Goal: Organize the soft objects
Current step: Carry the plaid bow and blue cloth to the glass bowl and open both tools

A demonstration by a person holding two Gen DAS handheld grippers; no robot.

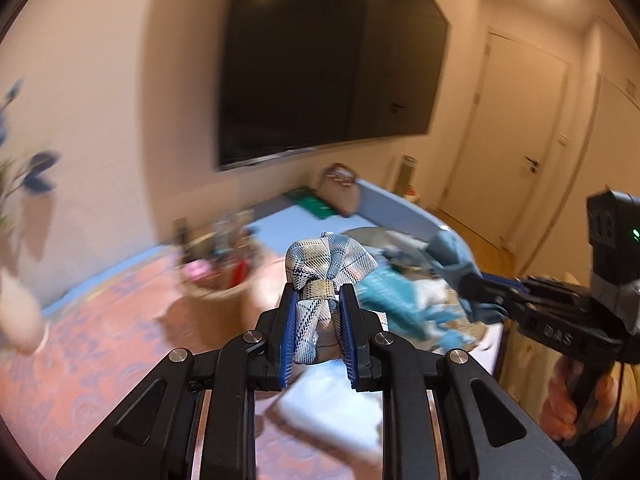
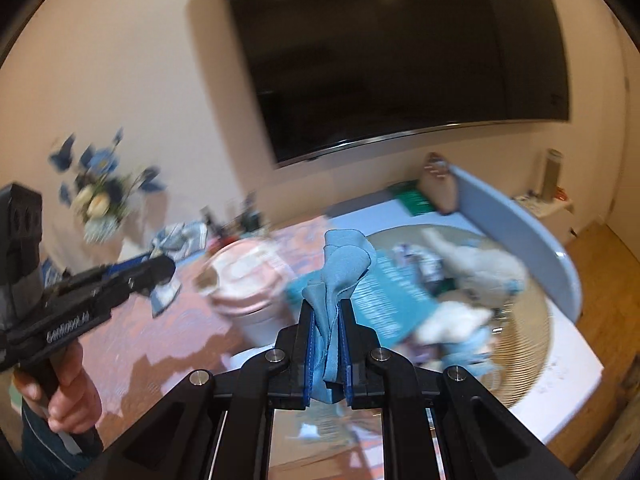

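My left gripper [image 1: 318, 294] is shut on a bunched plaid cloth [image 1: 326, 268] of white, beige and navy, held up above the table. My right gripper [image 2: 327, 306] is shut on a crumpled light blue cloth [image 2: 340, 264], which rises between its blue pads. In the left wrist view the right gripper [image 1: 466, 282] comes in from the right with the blue cloth [image 1: 454, 254] hanging from its tip. In the right wrist view the left gripper [image 2: 162, 270] comes in from the left with the plaid cloth [image 2: 180, 240]. A round woven tray [image 2: 536, 336] behind holds a blurred heap of teal and white soft things [image 2: 452, 300].
A pink bucket [image 2: 250, 280] stands on the patterned orange tablecloth [image 1: 80, 340]. A basket of small items [image 1: 216, 264] sits near the wall, and blue flowers [image 2: 100, 184] stand at the left. A large dark TV [image 1: 320, 60] hangs above. A person's hand [image 2: 68, 384] grips the left handle.
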